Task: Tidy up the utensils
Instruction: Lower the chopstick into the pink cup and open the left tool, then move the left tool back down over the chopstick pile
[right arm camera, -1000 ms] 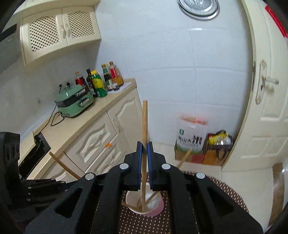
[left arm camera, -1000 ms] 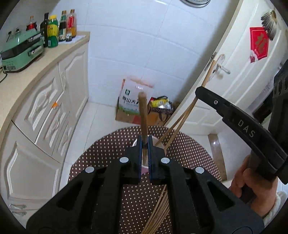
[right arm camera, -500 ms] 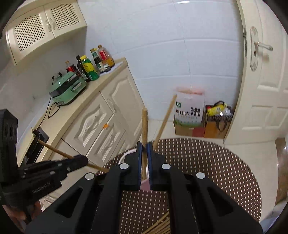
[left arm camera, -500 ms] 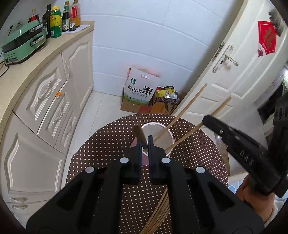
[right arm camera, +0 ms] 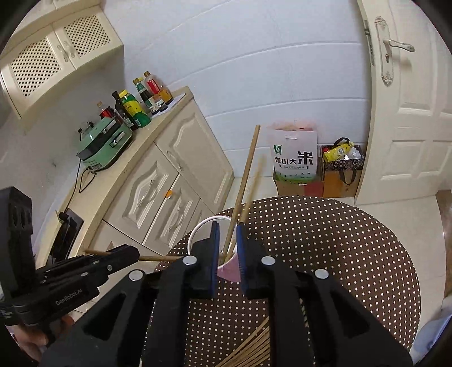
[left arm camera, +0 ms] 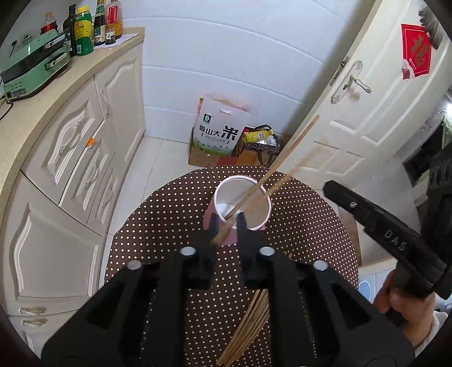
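A pink cup with a white inside (left arm camera: 241, 204) stands on the round brown dotted table (left arm camera: 169, 214). Two wooden chopsticks (left arm camera: 282, 158) lean in it. My left gripper (left arm camera: 227, 223) is open just before the cup; a chopstick (left arm camera: 221, 234) lies loose between its jaws, its tip in the cup. My right gripper (right arm camera: 227, 234) is open over the cup (right arm camera: 197, 233), and the two chopsticks (right arm camera: 245, 177) rise between its jaws, one blurred. Several more chopsticks (left arm camera: 248, 324) lie on the table under the grippers.
Cream cabinets (left arm camera: 70, 146) with a green appliance (left arm camera: 34, 67) and bottles (left arm camera: 93, 25) stand left. A rice bag (left arm camera: 217, 132) and a box of items (left arm camera: 260, 146) sit on the floor behind the table. A white door (left arm camera: 367, 98) is at right.
Both grippers have opened. The right one let its chopstick drop into the cup. The left one tilted down over the cup and loosened its chopstick, which now slants into the cup.
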